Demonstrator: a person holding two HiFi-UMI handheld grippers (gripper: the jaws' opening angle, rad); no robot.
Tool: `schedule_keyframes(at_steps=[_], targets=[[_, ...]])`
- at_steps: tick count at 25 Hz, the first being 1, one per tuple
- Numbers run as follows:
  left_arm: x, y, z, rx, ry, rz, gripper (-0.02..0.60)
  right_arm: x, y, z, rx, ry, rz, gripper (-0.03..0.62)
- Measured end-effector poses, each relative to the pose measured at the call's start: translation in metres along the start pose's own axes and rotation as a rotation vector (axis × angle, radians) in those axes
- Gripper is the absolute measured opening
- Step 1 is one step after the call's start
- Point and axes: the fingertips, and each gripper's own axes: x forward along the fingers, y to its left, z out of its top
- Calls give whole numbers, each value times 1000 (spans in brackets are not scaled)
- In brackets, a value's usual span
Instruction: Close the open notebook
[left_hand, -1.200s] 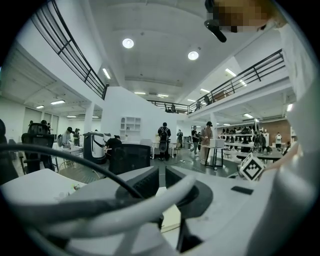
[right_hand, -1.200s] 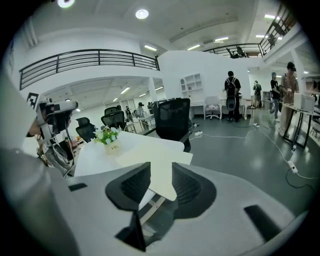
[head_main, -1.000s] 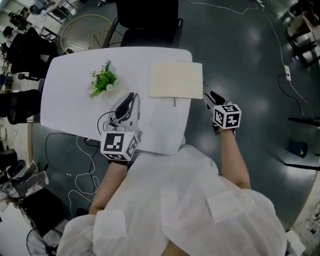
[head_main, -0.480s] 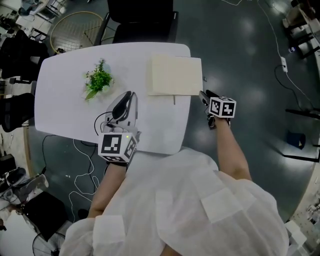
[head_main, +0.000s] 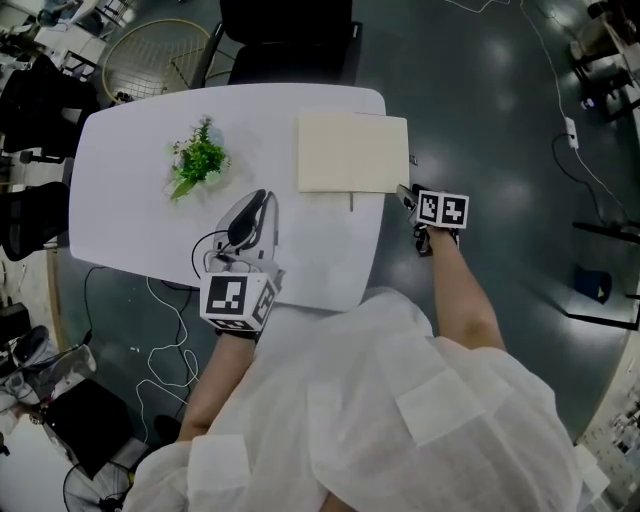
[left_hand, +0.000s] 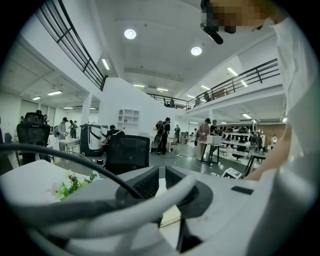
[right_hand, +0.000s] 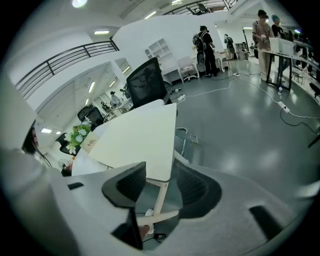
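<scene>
Notebook (head_main: 352, 152) lies flat on the table (head_main: 130, 210), at its far right edge (shows as one cream slab). Plant (head_main: 200, 160) stands left of the notebook; chair (head_main: 285, 40) beyond it. Left gripper (head_main: 262, 197) is near-left of the notebook, jaws a narrow gap apart, empty; a cable (left_hand: 86, 163) crosses its view. Right gripper (head_main: 404, 194) is just off the notebook's near right corner, jaws opening, gripping nothing.

- Head view: dim overall, with soft glare patches on the dark floor (head_main: 500, 120) toward 1 o'clock.
- Left gripper view: 2 ceiling lamps (left_hand: 130, 34) flare near 12 o'clock; the left gripper (left_hand: 161, 176) body is blurred.
- Both gripper views: fisheye bending, black corners.
</scene>
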Motion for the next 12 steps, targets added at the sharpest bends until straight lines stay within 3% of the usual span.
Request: schedule_keyframes(at_steps=[6,12], targets=[[-3,-4,2,9,7,3,38,6,0,-7,10,35,17,189],[-5,-5,5,18,2,5,38,-2,8,1,19,6,31,184]])
